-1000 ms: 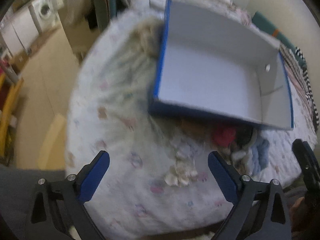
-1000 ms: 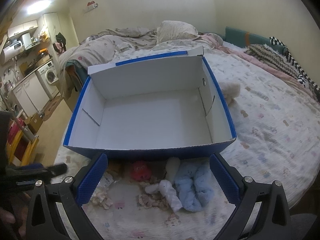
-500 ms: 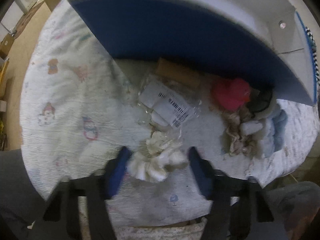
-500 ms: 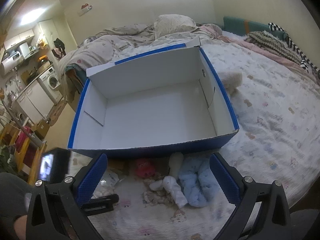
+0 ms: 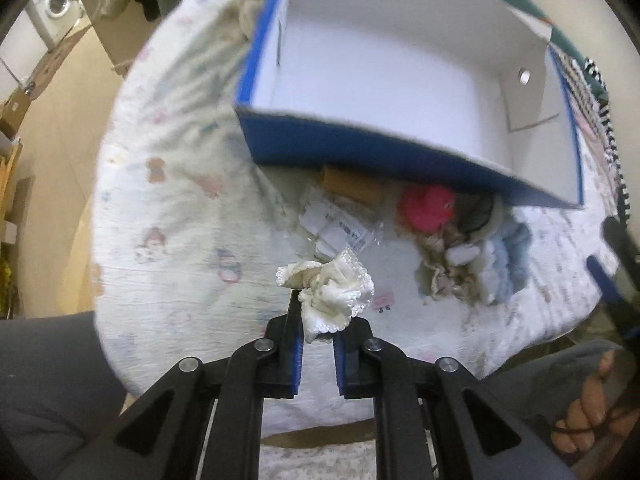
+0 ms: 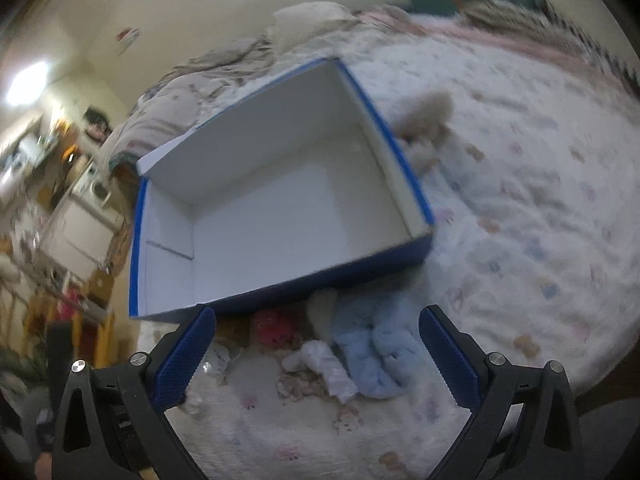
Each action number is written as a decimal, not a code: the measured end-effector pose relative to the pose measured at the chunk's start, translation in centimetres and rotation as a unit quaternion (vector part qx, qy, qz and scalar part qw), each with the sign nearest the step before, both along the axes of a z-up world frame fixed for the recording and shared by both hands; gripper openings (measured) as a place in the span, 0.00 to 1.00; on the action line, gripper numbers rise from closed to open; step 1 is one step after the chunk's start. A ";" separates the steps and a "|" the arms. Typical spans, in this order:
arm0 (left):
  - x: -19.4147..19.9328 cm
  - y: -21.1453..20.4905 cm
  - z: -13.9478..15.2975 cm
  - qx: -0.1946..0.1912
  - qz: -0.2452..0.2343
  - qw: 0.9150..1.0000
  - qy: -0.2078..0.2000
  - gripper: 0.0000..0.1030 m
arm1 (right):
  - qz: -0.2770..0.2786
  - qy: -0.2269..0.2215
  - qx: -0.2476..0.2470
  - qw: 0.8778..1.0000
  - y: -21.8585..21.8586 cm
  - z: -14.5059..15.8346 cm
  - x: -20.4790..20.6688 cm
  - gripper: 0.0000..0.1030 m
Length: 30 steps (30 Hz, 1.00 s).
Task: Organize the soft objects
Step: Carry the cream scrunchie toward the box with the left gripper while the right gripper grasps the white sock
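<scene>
My left gripper (image 5: 316, 312) is shut on a cream lace scrunchie (image 5: 332, 292) and holds it above the bed, in front of the blue box (image 5: 360, 148) with a white, bare inside. More soft things lie by the box's near wall: a red plush (image 5: 428, 208), a light blue fluffy piece (image 5: 504, 260), a beige lace piece (image 5: 436, 276) and a clear packet with a label (image 5: 340, 232). My right gripper (image 6: 316, 356) is open and empty, above the light blue piece (image 6: 372, 344), a white cloth (image 6: 332, 368) and the red plush (image 6: 272, 326), near the box (image 6: 280, 280).
The box stands on a bed with a patterned white cover (image 6: 540, 220). A beige fluffy thing (image 6: 424, 120) lies beside the box's right wall. Rumpled bedding (image 6: 240, 56) is behind the box. The bed's edge and the floor (image 5: 56, 128) are at the left.
My left gripper has closed on the cream scrunchie and lifted it off the bed. My right gripper has tilted and swung; its view is blurred and stays open.
</scene>
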<state>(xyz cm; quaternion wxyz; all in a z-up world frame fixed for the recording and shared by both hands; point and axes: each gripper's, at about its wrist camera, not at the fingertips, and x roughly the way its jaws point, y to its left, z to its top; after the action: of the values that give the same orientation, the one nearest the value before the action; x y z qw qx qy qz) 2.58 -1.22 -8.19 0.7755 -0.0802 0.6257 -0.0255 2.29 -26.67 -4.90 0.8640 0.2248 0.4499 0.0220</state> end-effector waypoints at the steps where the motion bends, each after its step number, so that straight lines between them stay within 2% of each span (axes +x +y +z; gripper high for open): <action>1: -0.1 0.5 1.0 0.001 0.002 1.000 -0.010 0.11 | -0.008 0.006 0.014 1.000 -0.6 -0.2 -0.1 1.00; 4: 0.1 1.6 2.9 0.001 0.006 1.000 -0.028 0.11 | -0.022 0.014 0.046 0.999 -1.6 -0.3 -0.2 0.97; 5: 0.2 1.8 3.5 -0.001 0.007 0.999 -0.034 0.11 | -0.019 0.010 0.057 0.998 -1.7 -0.2 -0.2 0.87; 8: -0.1 2.4 5.1 -0.007 0.008 0.999 -0.043 0.11 | 0.007 0.025 0.082 0.996 -1.2 -0.4 0.1 0.76; 11: 0.5 2.7 5.7 -0.011 0.001 0.999 -0.044 0.11 | 0.054 0.072 0.083 0.993 0.4 -1.4 1.2 0.76; 13: 1.0 2.4 5.8 -0.011 -0.004 0.999 -0.042 0.11 | 0.089 0.109 0.061 0.988 1.8 -2.5 2.3 0.76; 14: 1.1 2.3 5.7 -0.013 -0.006 0.999 -0.041 0.11 | 0.110 0.123 0.035 0.986 2.6 -3.0 2.8 0.73; 17: 1.8 2.4 5.6 -0.020 -0.020 0.999 -0.036 0.11 | 0.145 0.160 -0.023 0.976 4.1 -4.7 4.0 0.55; 18: 2.2 2.4 5.5 -0.022 -0.024 0.999 -0.035 0.11 | 0.156 0.170 -0.025 0.973 4.6 -5.3 4.4 0.54; 24: 4.6 3.4 4.0 -0.035 -0.038 0.998 -0.023 0.11 | 0.177 0.188 -0.067 0.964 7.0 -6.9 6.7 0.54; 30: 6.2 3.6 3.0 -0.056 -0.051 0.997 -0.020 0.11 | 0.186 0.220 -0.134 0.948 9.5 -9.6 8.1 0.52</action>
<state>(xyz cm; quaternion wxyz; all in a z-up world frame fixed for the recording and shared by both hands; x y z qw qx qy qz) 8.78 2.40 -5.15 0.7800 -0.0907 0.6107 -0.1019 10.38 -17.12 -14.49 0.7462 0.0185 0.6616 0.0715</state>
